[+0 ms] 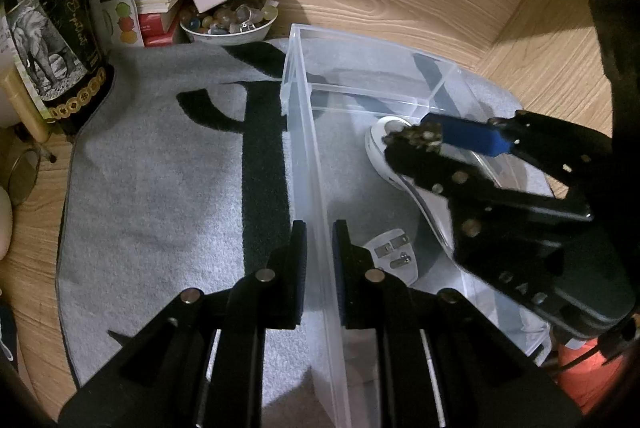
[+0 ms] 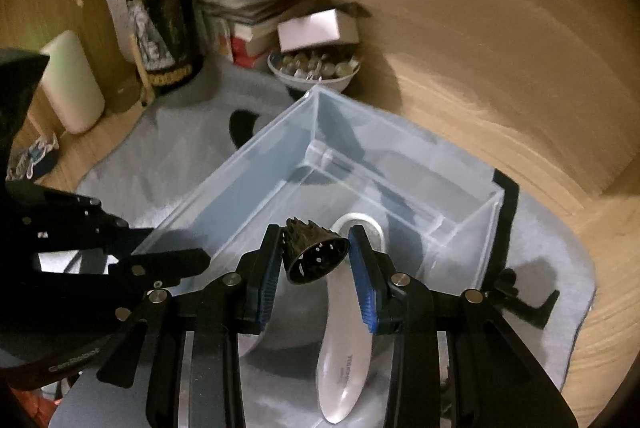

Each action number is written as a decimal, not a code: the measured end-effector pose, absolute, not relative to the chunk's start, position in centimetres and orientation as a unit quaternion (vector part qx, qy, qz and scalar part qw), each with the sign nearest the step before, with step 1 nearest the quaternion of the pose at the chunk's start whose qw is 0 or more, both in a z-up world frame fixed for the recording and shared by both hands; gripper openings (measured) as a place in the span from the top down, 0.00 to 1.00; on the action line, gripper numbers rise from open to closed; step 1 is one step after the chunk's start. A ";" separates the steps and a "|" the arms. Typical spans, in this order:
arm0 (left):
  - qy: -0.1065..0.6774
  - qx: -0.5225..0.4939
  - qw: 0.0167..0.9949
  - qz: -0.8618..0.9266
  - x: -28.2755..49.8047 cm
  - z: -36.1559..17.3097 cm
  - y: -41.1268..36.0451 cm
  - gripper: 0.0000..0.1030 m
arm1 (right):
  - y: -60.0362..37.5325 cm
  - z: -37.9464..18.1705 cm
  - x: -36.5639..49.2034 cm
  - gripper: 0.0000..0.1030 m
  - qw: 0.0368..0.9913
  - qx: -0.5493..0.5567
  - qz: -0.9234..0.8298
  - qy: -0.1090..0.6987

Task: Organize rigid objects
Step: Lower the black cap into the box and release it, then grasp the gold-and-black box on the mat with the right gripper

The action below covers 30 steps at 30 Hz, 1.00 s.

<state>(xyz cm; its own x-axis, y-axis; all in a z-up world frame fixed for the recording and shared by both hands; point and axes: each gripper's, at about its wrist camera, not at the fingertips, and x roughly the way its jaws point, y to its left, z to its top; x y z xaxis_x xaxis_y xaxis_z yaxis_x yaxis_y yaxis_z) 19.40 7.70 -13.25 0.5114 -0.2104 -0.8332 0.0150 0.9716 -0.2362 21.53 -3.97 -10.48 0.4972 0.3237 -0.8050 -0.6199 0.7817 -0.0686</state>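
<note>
A clear plastic bin [image 1: 304,100] [image 2: 280,156] stands on a grey towel. My left gripper [image 1: 320,240] is shut on the bin's near side wall, one finger inside and one outside. My right gripper [image 2: 314,252] [image 1: 448,136] is shut on a small dark cone-shaped attachment [image 2: 316,252] [image 1: 416,138] and holds it above the bin's inside. In the bin lie a white handheld appliance [image 2: 344,348] [image 1: 384,152] and a white plug adapter [image 1: 394,256].
A dark bottle [image 1: 52,40] [image 2: 160,8], a white bowl of small stones [image 1: 228,22] [image 2: 314,70], a small white box [image 2: 316,28] and stacked papers stand at the back. A cream cylinder [image 2: 74,84] stands at the left. Wooden walls surround the surface.
</note>
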 end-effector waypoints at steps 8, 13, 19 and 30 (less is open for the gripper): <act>0.490 -0.099 0.864 -0.065 19.4 -13.2 7.7 0.88 | -3.9 -10.7 21.2 0.61 0.842 -0.177 0.279 0.426; 0.490 -0.098 0.864 -0.065 19.4 -13.3 7.7 0.88 | -4.7 -10.0 21.0 0.58 0.852 -0.163 0.278 0.412; 0.490 -0.098 0.864 -0.065 19.4 -13.3 7.7 0.88 | -6.4 -7.9 20.4 0.54 0.873 -0.144 0.264 0.385; 0.490 -0.098 0.864 -0.065 19.4 -13.3 7.6 0.88 | -13.1 -4.1 20.6 0.47 0.918 -0.083 0.192 0.338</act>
